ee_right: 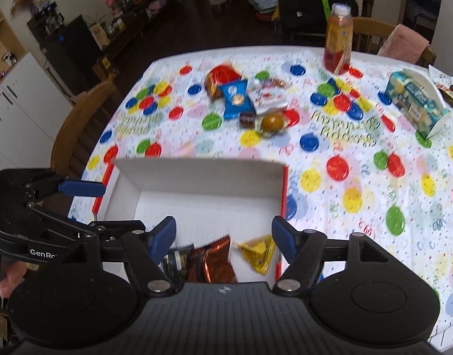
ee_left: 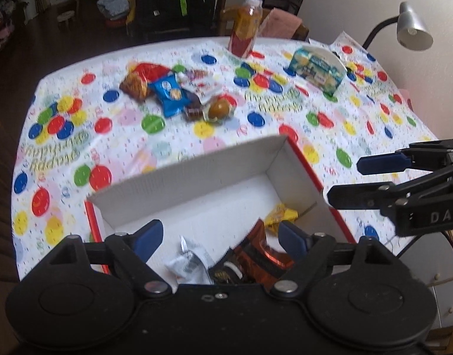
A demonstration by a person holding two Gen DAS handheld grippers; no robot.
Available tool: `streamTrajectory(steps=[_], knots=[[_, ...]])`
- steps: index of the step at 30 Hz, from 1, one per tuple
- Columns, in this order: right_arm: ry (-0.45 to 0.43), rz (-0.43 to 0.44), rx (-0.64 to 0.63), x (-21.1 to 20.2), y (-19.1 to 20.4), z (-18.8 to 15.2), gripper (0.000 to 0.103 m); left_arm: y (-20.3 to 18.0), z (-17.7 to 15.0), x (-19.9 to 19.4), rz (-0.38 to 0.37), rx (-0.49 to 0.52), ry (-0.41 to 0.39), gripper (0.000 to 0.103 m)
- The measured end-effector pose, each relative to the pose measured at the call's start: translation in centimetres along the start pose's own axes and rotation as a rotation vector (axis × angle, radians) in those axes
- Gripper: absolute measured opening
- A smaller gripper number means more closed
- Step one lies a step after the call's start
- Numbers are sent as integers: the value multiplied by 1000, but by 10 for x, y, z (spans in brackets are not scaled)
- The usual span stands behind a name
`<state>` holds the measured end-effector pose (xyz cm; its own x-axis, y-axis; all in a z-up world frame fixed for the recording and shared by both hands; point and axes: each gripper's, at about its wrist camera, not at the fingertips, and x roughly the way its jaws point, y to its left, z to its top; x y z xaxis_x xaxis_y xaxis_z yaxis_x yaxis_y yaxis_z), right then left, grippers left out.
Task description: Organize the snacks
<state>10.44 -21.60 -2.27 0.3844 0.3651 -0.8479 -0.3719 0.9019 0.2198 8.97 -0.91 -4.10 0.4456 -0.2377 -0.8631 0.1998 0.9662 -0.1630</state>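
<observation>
A white cardboard box with red outer sides [ee_left: 202, 174] [ee_right: 197, 174] stands on the near part of the table. Inside lie a copper-red foil packet [ee_left: 262, 251] [ee_right: 214, 257], a yellow packet [ee_left: 279, 214] [ee_right: 260, 251] and a silver-white wrapper [ee_left: 188, 263]. Both grippers hover over the box's near end. My left gripper [ee_left: 220, 238] is open and holds nothing. My right gripper [ee_right: 223, 233] is open too, and shows from the side [ee_left: 344, 182] in the left wrist view. A pile of snacks [ee_left: 173, 91] [ee_right: 244, 97] lies further back on the table, with a blue packet on top.
A dotted party tablecloth [ee_left: 285, 109] [ee_right: 344, 148] covers the table. An orange drink bottle [ee_left: 245, 26] [ee_right: 339, 38] stands at the far edge. A blue-green carton [ee_left: 316, 69] [ee_right: 415, 100] lies at the right. A desk lamp [ee_left: 412, 26] rises at the right; wooden chairs [ee_right: 78, 124] surround the table.
</observation>
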Motion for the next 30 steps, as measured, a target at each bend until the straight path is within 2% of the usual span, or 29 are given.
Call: streamTrajectory(steps=[8, 13, 19, 30], knots=[[-31, -12, 3, 3, -30, 44, 73, 0, 40, 7, 31, -14, -59, 91], [-21, -9, 4, 18, -55, 75, 74, 5, 68, 23, 55, -74, -94, 102], [9, -1, 1, 48, -82, 111, 74, 15, 103, 49, 82, -158, -123, 102], [116, 1, -49, 132, -112, 143, 74, 38, 149, 125, 147, -257, -64, 102]])
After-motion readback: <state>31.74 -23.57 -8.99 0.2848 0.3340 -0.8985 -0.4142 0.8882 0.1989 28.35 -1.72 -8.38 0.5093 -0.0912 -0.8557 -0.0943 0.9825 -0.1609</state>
